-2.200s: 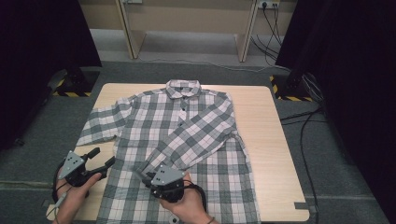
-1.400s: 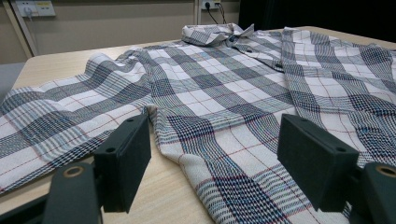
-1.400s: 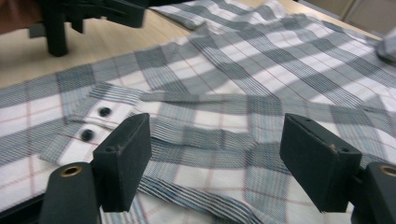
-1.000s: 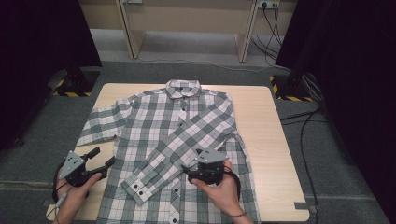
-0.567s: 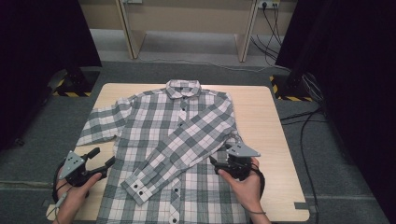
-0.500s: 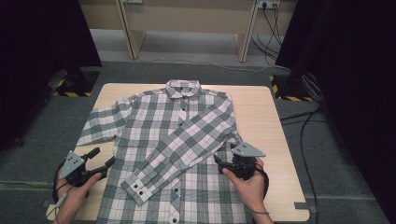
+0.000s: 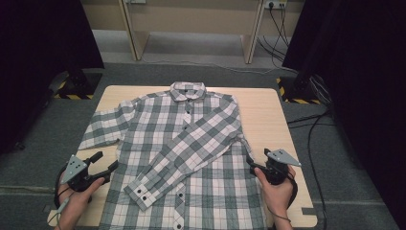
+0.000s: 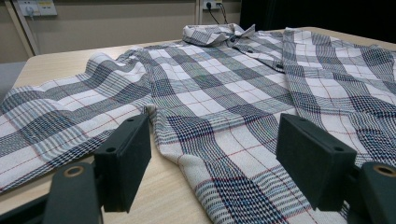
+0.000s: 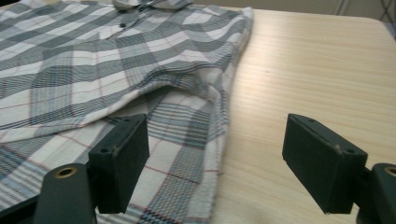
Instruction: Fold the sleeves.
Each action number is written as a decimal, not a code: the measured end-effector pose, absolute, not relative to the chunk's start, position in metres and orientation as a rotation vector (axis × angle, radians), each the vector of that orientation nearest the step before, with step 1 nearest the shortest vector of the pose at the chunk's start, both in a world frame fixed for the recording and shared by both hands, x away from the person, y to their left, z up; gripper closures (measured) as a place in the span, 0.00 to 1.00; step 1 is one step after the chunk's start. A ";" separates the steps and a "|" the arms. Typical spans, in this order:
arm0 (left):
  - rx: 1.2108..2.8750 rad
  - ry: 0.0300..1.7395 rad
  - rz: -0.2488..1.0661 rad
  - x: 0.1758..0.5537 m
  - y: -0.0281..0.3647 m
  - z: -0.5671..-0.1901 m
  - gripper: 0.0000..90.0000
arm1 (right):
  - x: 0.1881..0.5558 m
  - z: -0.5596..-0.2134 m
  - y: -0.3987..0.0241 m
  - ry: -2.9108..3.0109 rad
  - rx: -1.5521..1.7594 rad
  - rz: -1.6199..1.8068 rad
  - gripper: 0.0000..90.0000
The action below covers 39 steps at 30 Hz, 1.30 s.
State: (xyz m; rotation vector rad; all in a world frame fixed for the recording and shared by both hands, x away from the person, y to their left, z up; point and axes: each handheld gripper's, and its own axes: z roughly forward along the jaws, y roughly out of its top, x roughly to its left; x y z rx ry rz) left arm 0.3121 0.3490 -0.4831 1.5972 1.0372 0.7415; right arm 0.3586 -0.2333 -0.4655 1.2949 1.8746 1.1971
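Pale wood shows along the near edge of the table (image 7: 287, 211), where the person's two hands come in, each with a gripper. Closest to me on the left, the left gripper (image 7: 106, 162) sits low by the shirt's side seam, jaws spread wide with nothing between them; in the left gripper view the plaid shirt (image 8: 224, 93) edge runs up between its open jaws, touching neither. On the other side the right gripper (image 7: 250, 160) rests just off the shirt's right edge, jaws likewise parted and empty, and in the right gripper view the hem side lies under the left jaw while bare table lies under the other.

Farther in, the shirt (image 7: 191, 143) lies flat, buttoned front up, filling most of the tabletop. Its right sleeve (image 7: 186, 160) is folded diagonally across the chest, cuff near the lower left. The left sleeve (image 7: 103, 127) lies out sideways, unfolded. The collar (image 7: 187, 90) points to the far edge.

I'd judge this to be mid-fold: one sleeve in, the other waiting. The next move likely calls for the left gripper to close on that outstretched sleeve and carry it across, pinching only one layer of cloth.
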 end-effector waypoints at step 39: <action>1.821 1.571 0.728 0.489 0.393 -0.482 0.25 | 0.355 -0.473 -0.243 1.861 1.303 1.186 0.30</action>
